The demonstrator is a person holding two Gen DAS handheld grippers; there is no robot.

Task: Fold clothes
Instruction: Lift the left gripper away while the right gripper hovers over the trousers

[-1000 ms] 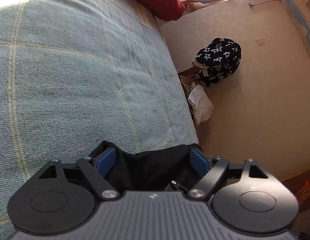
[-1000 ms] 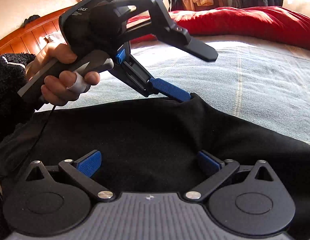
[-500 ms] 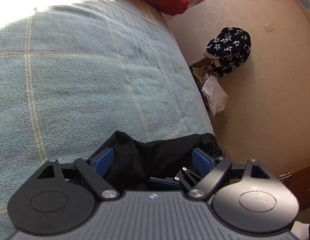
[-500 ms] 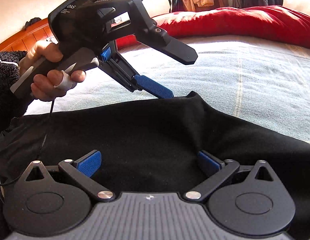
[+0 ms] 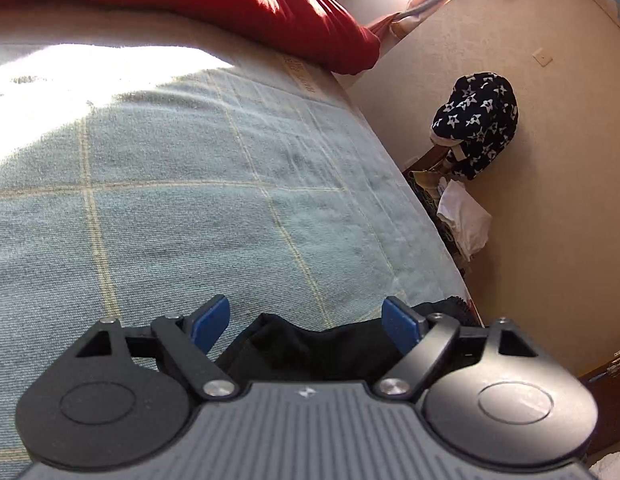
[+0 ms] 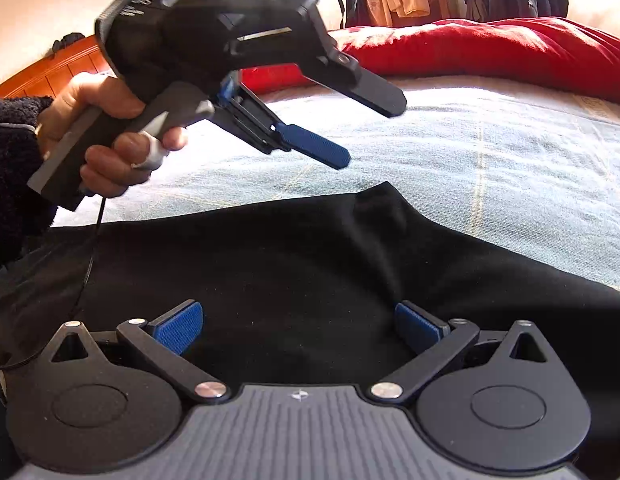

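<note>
Your left gripper hangs in the air above the black garment, its jaws wide and nothing between them; in its own view the blue pads stand well apart with only a raised tip of cloth below them. Your right gripper sits low over the cloth with its jaws wide too; the fabric lies between its pads, though I cannot be sure from this angle whether they brush it; they do not pinch it.

The step in hand looks like choosing the next hold for a fold. Pick the little peak in the garment's far edge, or a true corner, rather than the flat middle; come down with the pads astride a single edge, close fully before you lift, and carry it low so the layers do not drag; keep the right gripper pinning or lifting its own side evenly, so the fold line stays straight.

The garment is dull black and soft, spread broadly with shallow creases and one ridge running from that peak toward your right gripper; it lies along the near edge of the bed, on the pale blue checked cover, reaching toward the bed's corner in the left view; the red pillow lies at the far end, well apart.
</note>
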